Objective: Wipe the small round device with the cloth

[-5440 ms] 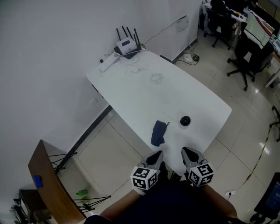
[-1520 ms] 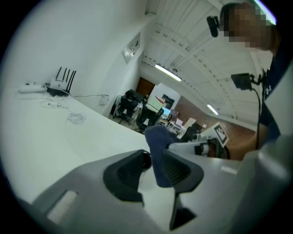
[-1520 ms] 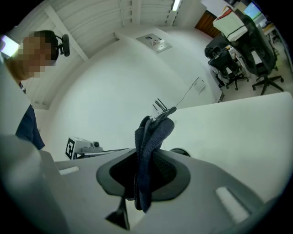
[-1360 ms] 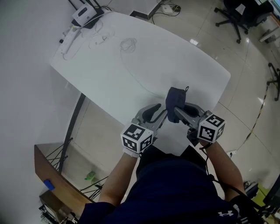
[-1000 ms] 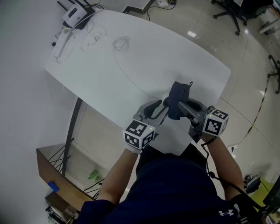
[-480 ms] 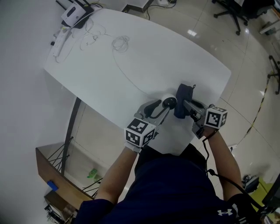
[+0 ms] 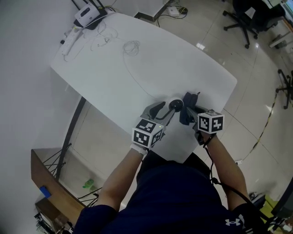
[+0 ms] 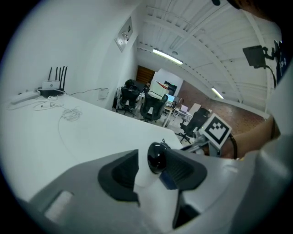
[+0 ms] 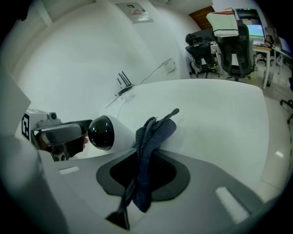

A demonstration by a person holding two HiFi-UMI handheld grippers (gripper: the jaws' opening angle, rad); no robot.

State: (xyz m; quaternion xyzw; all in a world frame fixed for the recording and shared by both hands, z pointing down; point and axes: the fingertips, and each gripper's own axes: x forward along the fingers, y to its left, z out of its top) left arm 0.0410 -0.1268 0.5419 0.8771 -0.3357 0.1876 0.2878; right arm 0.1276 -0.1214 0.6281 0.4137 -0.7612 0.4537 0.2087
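Observation:
The small round device [image 7: 174,105], white with a black dome, stands on the white table [image 7: 137,68] near its front edge. My left gripper [image 7: 165,111] is round it. Its jaws have just been opening, and in the left gripper view the device [image 8: 157,157] sits between the pads of the left gripper [image 8: 153,161] without being squeezed. My right gripper [image 7: 188,114] is shut on the dark blue cloth [image 7: 187,106], just right of the device. In the right gripper view the cloth [image 9: 153,132] hangs pinched in the right gripper [image 9: 144,161], with the device [image 9: 103,132] close beside it on the left.
A router [image 7: 87,17], a power strip [image 7: 68,39] and a coiled cable [image 7: 131,45] lie at the table's far end. Office chairs [image 7: 249,13] stand beyond on the tiled floor. A wooden board [image 7: 46,173] leans low at the left.
The right gripper has come down with the cloth, off the top of the device and to its right side. The device's dome now shows. The left jaws stand wider round it.

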